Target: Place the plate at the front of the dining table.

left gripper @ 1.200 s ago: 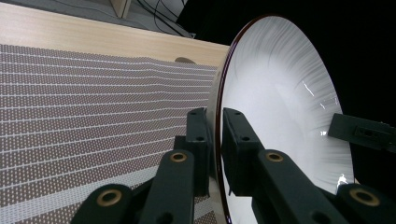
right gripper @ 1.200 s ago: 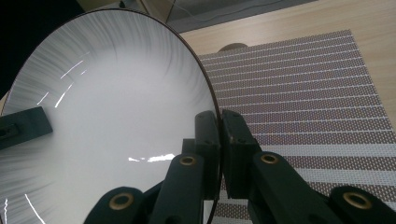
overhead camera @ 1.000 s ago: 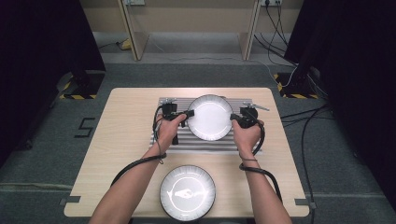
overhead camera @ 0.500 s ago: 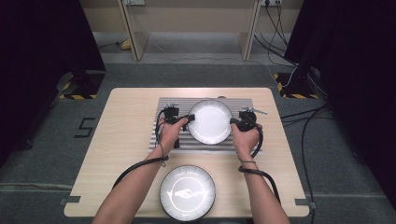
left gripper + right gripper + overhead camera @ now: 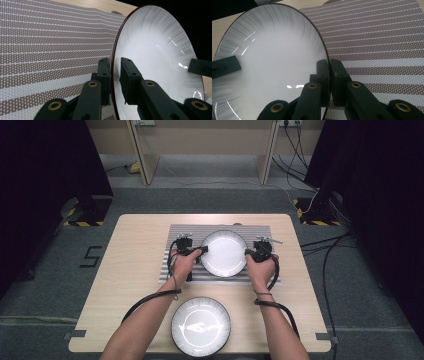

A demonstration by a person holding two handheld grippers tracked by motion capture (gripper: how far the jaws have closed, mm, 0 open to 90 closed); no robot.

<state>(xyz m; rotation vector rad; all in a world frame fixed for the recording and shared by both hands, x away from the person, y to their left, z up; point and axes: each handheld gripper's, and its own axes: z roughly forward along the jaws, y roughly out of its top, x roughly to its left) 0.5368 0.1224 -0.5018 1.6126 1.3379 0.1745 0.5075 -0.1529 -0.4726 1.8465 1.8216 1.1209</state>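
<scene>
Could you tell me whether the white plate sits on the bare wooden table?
No, the white plate is over the striped mat, not bare wood.

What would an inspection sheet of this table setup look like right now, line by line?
Surface: light wooden table with a striped woven mat on it.
Job's things: white plate over the mat, gripped at both edges.
Clutter: a second, dark-patterned plate at the table's near edge.
Grippers: left gripper straddles the white plate's rim with a slight gap showing, its jaws having just been opening; right gripper is clamped on the opposite rim.
Cables: a black cable trails from each gripper along the forearms; more cables lie on the floor at right.
Surroundings: grey carpet, dark curtains either side.
</scene>
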